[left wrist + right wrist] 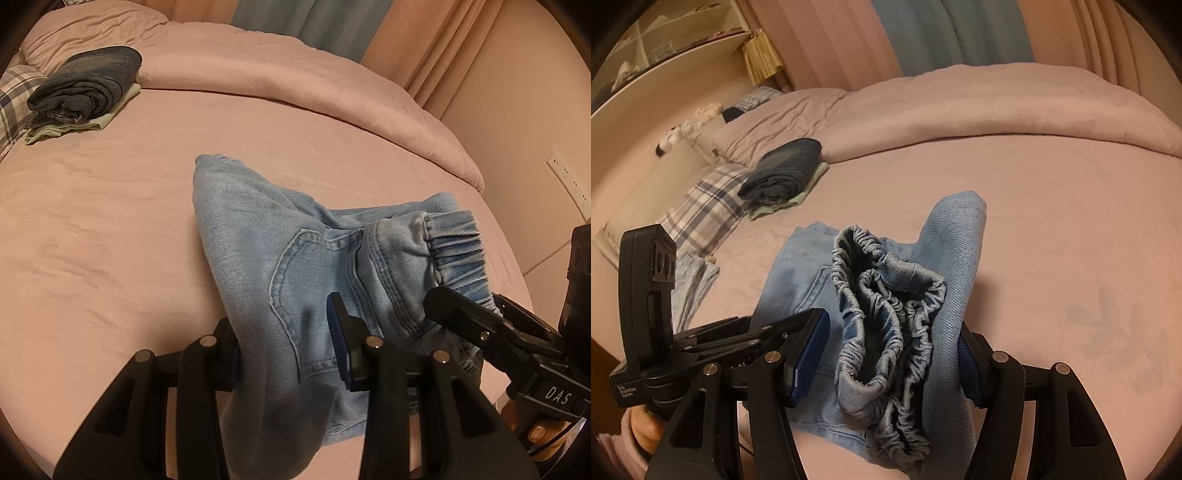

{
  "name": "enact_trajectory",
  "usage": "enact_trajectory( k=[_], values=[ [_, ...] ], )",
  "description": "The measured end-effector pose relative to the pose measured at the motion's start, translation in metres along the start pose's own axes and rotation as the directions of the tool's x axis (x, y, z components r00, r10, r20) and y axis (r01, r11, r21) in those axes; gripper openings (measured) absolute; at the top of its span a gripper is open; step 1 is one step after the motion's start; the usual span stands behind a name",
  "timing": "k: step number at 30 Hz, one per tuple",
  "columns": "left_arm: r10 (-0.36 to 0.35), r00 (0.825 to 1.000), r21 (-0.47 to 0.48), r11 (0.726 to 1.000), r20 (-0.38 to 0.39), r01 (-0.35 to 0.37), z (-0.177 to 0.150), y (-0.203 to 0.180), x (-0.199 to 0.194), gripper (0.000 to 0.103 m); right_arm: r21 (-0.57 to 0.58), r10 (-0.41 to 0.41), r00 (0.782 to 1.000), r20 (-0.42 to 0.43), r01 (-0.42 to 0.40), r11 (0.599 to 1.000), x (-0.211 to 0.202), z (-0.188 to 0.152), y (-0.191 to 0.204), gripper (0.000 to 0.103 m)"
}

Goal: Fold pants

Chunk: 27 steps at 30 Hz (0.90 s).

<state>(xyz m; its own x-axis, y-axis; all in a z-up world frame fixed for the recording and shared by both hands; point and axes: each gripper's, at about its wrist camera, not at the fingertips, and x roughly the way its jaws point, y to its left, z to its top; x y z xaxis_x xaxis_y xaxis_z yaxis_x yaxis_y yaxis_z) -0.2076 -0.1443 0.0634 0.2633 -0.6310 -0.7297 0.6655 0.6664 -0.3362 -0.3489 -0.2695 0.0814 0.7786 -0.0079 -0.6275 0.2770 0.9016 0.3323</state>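
Nearest, left gripper [286, 341]: fingers spread wide, light-blue denim pants [295, 266] draped between and over them, no pinch evident. Right gripper [894, 354]: fingers likewise parted, with the bunched elastic waistband [886, 314] filling the gap and cloth touching the right-hand pad; firm grip or mere contact, cannot tell. In the left wrist view, right gripper at the lower right edge, reaching in at the waistband end. Pants partly folded into a short bundle, back pocket [295, 280] facing up, resting on the pink bed sheet [92, 240] near the bed's near edge. Farther, at left: stack of folded dark jeans [88, 86] on a pale folded garment [70, 127], beside a plaid pillow [701, 210]. Beyond: rolled-back pink duvet [295, 85] across the bed. Farthest: pink and blue curtains [942, 33] and a white shelf unit [665, 48].
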Motion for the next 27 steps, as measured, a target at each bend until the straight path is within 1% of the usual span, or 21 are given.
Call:
enact_trajectory(
  k=[14, 23, 27],
  values=[
    [0.006, 0.999, 0.004, 1.000, 0.037, -0.006, 0.017, 0.012, -0.005, 0.037, -0.026, 0.004, 1.000, 0.007, -0.004, 1.000, 0.002, 0.009, 0.006, 0.066],
    [0.012, 0.999, 0.015, 1.000, 0.047, -0.013, 0.028, 0.011, -0.002, 0.037, -0.031, -0.002, 1.000, 0.015, 0.002, 1.000, 0.001, 0.011, 0.008, 0.066],
    [0.011, 0.999, 0.023, 1.000, 0.051, -0.012, 0.033, 0.007, 0.000, 0.037, -0.030, -0.004, 1.000, 0.021, 0.005, 1.000, 0.001, 0.019, 0.006, 0.066]
  ],
)
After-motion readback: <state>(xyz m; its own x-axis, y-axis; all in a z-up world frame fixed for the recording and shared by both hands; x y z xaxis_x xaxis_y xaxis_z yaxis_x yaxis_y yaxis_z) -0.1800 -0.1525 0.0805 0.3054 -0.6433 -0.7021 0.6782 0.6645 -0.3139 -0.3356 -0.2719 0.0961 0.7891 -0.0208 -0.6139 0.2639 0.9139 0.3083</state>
